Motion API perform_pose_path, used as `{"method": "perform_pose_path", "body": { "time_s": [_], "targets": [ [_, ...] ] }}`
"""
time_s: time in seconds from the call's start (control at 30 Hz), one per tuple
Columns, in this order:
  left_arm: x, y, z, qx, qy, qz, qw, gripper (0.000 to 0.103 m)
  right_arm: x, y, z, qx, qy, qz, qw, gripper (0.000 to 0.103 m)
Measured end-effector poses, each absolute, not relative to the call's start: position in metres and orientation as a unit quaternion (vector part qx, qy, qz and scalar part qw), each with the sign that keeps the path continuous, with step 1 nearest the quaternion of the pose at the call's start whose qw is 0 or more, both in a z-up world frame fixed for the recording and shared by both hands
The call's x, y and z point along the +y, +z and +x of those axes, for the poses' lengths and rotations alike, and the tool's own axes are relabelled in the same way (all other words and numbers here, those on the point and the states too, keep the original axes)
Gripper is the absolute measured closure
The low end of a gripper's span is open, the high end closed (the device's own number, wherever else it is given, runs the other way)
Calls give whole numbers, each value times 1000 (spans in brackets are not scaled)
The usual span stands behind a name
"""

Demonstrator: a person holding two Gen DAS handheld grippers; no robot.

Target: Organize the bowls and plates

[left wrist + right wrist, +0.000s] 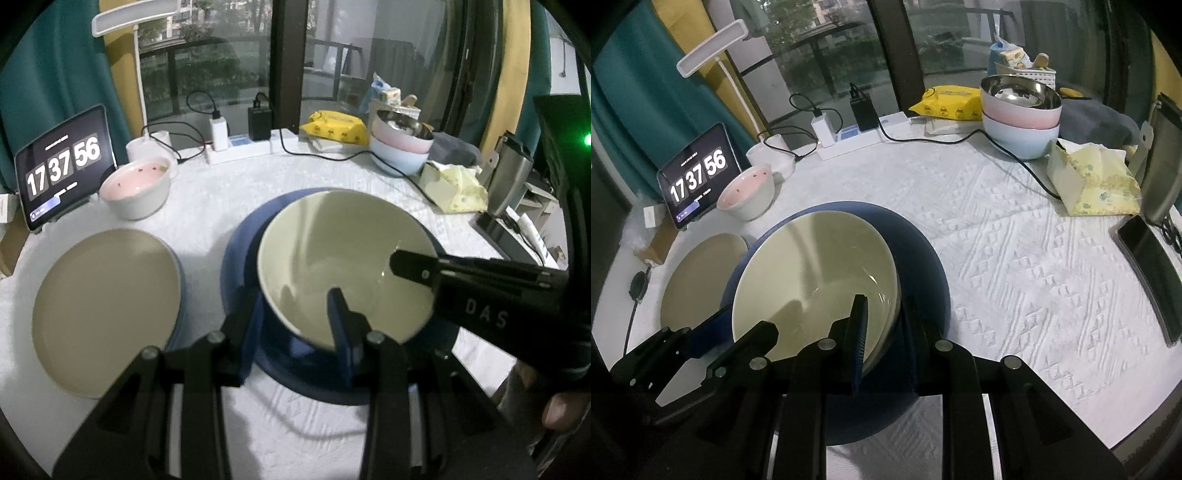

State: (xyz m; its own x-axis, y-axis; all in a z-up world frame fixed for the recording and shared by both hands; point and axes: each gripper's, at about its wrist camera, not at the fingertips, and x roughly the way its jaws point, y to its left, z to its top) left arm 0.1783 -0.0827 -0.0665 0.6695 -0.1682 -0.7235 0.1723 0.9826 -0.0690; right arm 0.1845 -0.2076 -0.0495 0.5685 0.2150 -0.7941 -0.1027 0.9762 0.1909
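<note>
A cream bowl [332,258] [812,280] with a dark blue outside sits on or just above a wide blue plate [240,254] [923,254], near the table's front. My left gripper [297,321] [735,328] is shut on the bowl's near left wall, one blue pad outside and one inside. On the opposite rim my right gripper [884,332] [410,267] is shut too, with one finger inside the bowl. Left of the blue plate lies a beige plate [107,314] [701,280] on top of a stack.
A white bowl with a pink inside [136,184] [748,192] stands by a tablet clock [62,166]. Stacked blue, pink and steel bowls [400,144] [1019,110] stand at the back right, beside a tissue pack [1089,181]. A black cable [1015,158] crosses the cloth. A phone [1152,266] lies at the right edge.
</note>
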Motion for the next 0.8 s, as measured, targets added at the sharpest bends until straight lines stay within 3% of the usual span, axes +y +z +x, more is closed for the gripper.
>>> {"method": "perform_pose_path", "body": {
  "time_s": [0.8],
  "targets": [
    [-76, -57, 176, 390, -97, 0, 916, 65, -211, -34, 184, 434, 88, 55, 895, 81]
  ]
}}
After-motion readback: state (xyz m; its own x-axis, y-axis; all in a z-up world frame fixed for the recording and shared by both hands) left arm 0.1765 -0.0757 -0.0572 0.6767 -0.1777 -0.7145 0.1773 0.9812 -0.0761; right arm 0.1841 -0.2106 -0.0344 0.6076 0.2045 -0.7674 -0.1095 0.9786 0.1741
